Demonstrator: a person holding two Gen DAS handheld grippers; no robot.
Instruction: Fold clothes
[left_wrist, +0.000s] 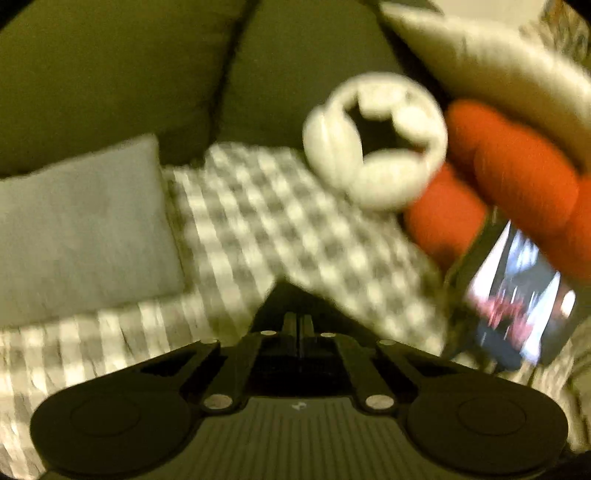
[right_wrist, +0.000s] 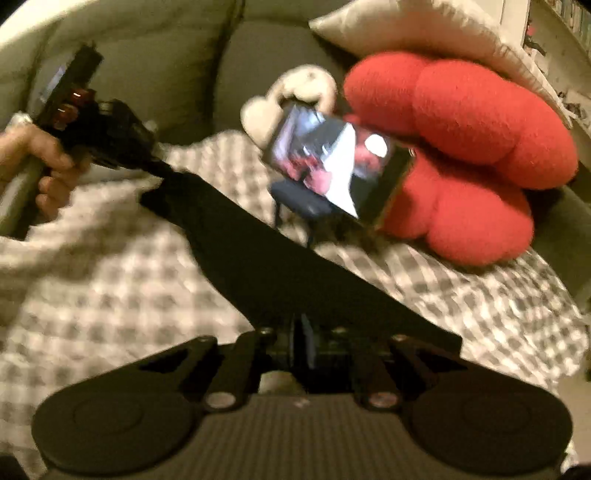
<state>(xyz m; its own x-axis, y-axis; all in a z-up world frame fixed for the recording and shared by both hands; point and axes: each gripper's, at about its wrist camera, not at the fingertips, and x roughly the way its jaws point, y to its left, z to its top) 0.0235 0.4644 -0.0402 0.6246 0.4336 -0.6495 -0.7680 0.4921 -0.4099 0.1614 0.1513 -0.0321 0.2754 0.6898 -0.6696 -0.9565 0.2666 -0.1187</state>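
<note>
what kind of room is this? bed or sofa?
Likely a living room or bedroom at home; bed or sofa is unclear. Clues: big olive back cushions, a checked cover, a red flower-shaped pillow, and white headphones.

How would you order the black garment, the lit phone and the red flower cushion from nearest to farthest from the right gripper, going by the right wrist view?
1. Black garment: clamped in the right gripper, stretching up-left.
2. Lit phone: ahead, propped up.
3. Red flower cushion: behind the phone, to the right.

Dim warm light; olive sofa backrest (left_wrist: 110, 74) behind checkered cover (right_wrist: 110, 288)
</note>
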